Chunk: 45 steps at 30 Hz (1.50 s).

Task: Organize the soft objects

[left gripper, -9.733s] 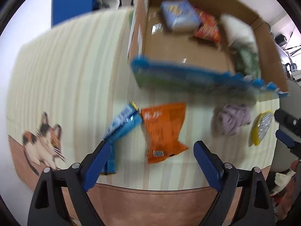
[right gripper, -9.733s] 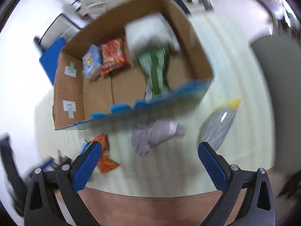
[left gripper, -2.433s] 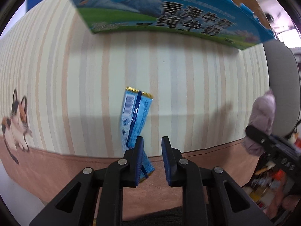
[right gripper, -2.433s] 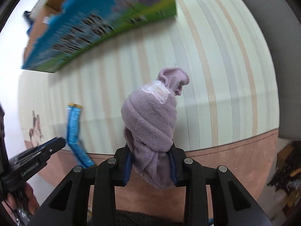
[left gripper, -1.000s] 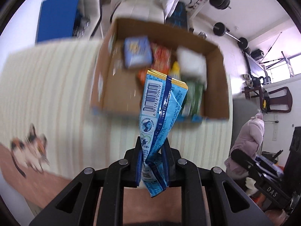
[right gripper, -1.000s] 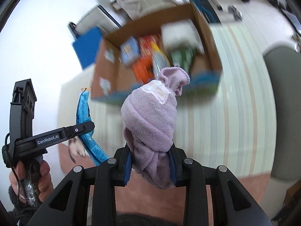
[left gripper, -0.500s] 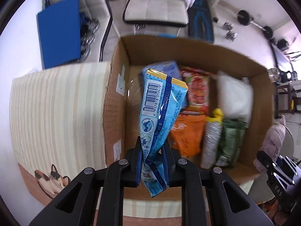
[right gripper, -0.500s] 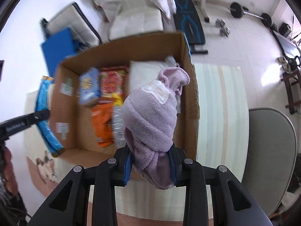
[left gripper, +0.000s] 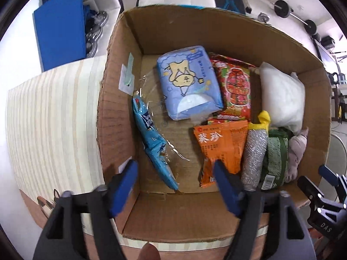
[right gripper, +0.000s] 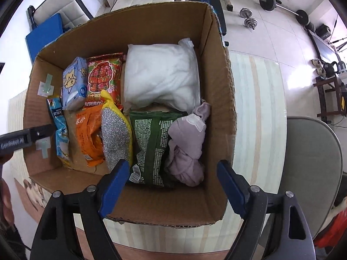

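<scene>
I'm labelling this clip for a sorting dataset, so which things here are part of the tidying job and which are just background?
Part of the job:
cardboard box
purple cloth
blue snack packet
orange packet
green packet
silver scrubber
white pillow bag
left gripper, open
right gripper, open

Just lying about:
grey chair
dumbbells
blue folder

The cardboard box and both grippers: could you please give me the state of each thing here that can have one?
cardboard box: open-topped, upright on the striped table.
left gripper: open, empty, above the box.
right gripper: open, empty, above the box.
blue snack packet: lying in the box by its left wall.
lilac cloth: knotted, lying in the box by its right wall.
</scene>
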Tool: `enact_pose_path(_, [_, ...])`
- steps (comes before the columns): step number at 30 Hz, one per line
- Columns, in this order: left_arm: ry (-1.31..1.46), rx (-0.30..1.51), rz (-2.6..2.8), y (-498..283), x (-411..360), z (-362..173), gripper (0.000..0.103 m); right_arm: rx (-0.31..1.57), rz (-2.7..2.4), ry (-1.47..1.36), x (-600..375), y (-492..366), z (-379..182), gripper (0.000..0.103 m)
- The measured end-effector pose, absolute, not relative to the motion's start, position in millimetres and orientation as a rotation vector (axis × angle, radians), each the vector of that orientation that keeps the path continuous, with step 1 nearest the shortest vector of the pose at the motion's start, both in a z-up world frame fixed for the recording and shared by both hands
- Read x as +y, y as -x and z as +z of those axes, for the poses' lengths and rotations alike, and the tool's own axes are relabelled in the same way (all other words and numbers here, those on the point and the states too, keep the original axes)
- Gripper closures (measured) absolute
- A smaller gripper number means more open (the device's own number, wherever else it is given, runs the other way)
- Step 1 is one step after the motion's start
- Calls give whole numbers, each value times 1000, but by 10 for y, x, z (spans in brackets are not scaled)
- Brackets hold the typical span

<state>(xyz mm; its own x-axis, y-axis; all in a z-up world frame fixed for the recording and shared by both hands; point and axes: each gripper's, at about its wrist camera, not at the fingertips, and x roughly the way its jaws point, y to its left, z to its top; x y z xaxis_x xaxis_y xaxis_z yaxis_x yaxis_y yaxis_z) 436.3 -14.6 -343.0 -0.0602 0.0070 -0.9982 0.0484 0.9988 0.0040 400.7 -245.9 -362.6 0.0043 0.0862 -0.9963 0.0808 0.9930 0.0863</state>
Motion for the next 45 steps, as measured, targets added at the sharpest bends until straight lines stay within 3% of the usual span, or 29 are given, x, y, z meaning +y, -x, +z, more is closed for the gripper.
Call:
enact_pose_path(1, [-44,1621,-38,-4327,-152,-3413,13,1571,8,-144,-2455,-4000,-3608,9])
enact_pose_path(5, [-104,1563,-29,-4184,-228,-3275,3,1572,9,-123,-2353,-3964,-3603,0])
enact_pose_path(16, [-83,1432,-29,-3797,-143,-2824,3,1525,11,-110,-2175,-3785,-3378,0])
enact_pose_path(31, [-68,1141,-16,-2569,-185,-1501,3,1216,-11,-108,-2138,-2652,-1930,0])
enact_pose_path(45, [-88,1013,-40,-1424,-192,-561,3,1002,-10,-109,-2121,-1190,-639,0])
